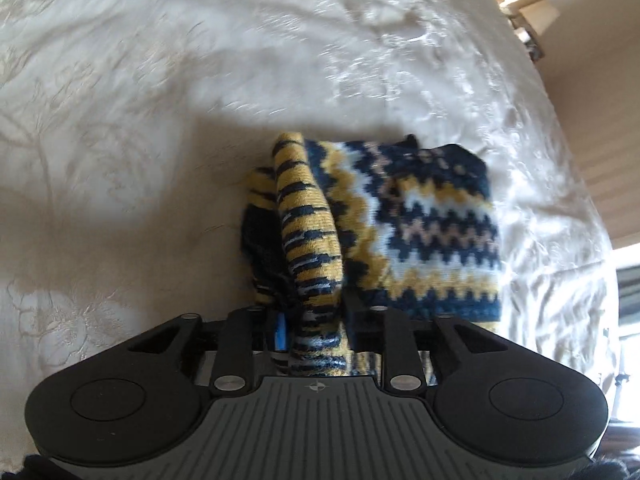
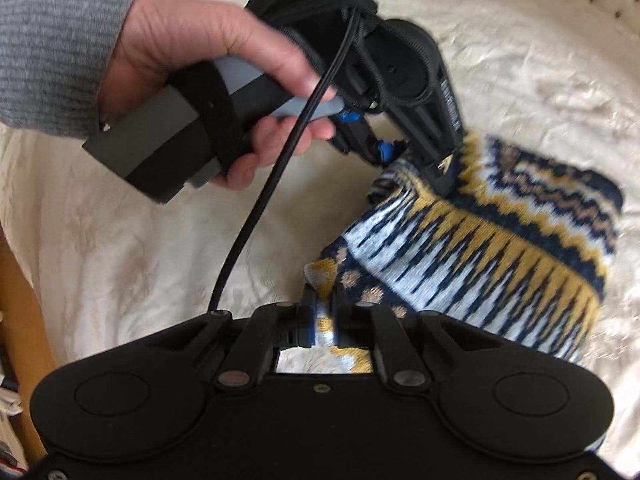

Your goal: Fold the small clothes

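A small knitted garment (image 1: pixel 432 224) in navy, yellow and white zigzags lies on a cream bedspread (image 1: pixel 160 120). My left gripper (image 1: pixel 312 312) is shut on a bunched, striped edge of it and lifts that edge over the flat part. In the right wrist view the garment (image 2: pixel 480 248) is stretched between both grippers. My right gripper (image 2: pixel 322 300) is shut on a near corner of it. The left gripper (image 2: pixel 412 156), held by a hand, pinches the far edge.
The cream embossed bedspread (image 2: pixel 120 240) spreads all around. A black cable (image 2: pixel 256 208) hangs from the left gripper across the right wrist view. A wall and bright window (image 1: pixel 600 120) lie past the bed's right edge. A wooden edge (image 2: pixel 16 300) shows at left.
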